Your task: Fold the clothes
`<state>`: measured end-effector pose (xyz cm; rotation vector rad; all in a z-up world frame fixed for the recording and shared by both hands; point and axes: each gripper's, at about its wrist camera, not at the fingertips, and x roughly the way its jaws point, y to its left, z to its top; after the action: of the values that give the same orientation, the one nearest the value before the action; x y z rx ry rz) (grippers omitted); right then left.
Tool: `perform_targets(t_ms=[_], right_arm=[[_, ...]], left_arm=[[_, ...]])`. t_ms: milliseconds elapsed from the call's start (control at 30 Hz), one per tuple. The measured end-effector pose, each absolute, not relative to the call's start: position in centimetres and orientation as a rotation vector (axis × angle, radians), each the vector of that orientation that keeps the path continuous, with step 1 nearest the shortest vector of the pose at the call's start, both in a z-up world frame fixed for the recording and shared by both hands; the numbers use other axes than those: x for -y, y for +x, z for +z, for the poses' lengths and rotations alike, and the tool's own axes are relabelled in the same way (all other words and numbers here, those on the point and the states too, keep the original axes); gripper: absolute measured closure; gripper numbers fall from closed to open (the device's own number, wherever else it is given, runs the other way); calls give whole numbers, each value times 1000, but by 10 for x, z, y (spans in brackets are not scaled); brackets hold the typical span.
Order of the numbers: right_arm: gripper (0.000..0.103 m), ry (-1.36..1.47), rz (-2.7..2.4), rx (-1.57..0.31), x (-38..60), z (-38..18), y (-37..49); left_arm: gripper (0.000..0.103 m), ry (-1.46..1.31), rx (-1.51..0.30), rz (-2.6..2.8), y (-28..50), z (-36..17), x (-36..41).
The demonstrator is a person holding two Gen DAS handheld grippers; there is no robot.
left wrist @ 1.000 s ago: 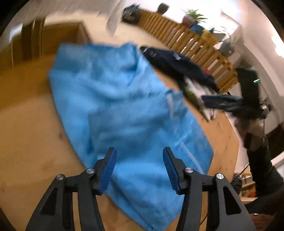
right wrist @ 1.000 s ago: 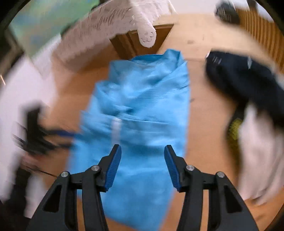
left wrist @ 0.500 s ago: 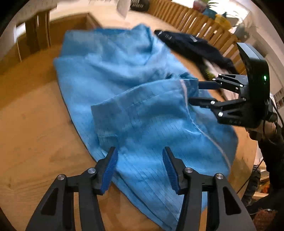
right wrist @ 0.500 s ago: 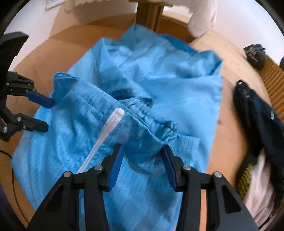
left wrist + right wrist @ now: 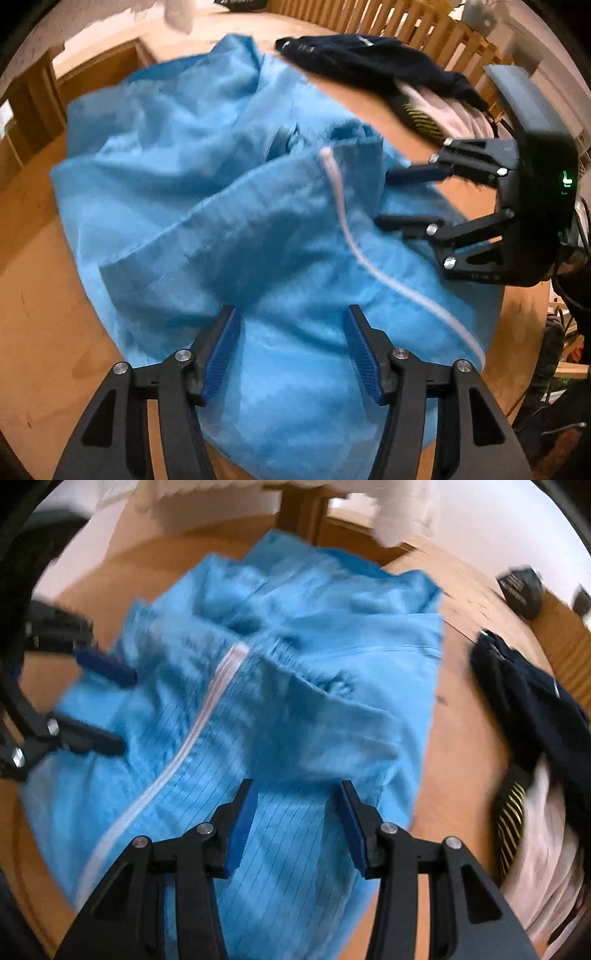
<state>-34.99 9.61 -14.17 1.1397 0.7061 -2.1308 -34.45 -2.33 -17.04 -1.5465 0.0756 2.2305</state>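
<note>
A crumpled light blue jacket (image 5: 221, 184) with a white zipper (image 5: 347, 229) lies on the wooden table (image 5: 37, 314). My left gripper (image 5: 291, 332) hovers low over its near part. Its jaws are opening, the cloth lies under them and the pads press on nothing. At the jacket's right edge my right gripper (image 5: 406, 199) reaches in, fingers apart. In the right wrist view the right gripper (image 5: 295, 797) stands open over the striped blue jacket (image 5: 332, 646) beside the zipper (image 5: 207, 709), nothing clamped. The left gripper (image 5: 99, 705) shows at the left edge.
A dark navy garment (image 5: 535, 701), a yellow-and-black striped piece (image 5: 511, 812) and pale clothes (image 5: 546, 849) are piled on the table to the right. A wooden slatted rail (image 5: 406, 22) runs behind them. White lace cloth (image 5: 399, 513) hangs at the far edge.
Both grippers have dropped closer to the blue jacket. The right gripper has swung in from the side to the jacket's right edge. The jacket's zipper flap has shifted.
</note>
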Motion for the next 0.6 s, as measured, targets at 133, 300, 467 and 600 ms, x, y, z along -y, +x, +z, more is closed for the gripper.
perform_targets(t_ms=[133, 300, 467, 600], right_arm=[[59, 1219, -2123, -669, -101, -142, -338], [58, 1244, -2092, -695, -113, -139, -292], [58, 1263, -2033, -716, -127, -135, -227], [58, 1284, -1962, -701, -137, -132, -184]], left_arm=[[46, -1562, -95, 2232, -329, -175, 23], [44, -1547, -135, 2200, -278, -171, 11], [43, -1550, -169, 2154, -225, -170, -2], [43, -1567, -172, 2107, -194, -168, -5]])
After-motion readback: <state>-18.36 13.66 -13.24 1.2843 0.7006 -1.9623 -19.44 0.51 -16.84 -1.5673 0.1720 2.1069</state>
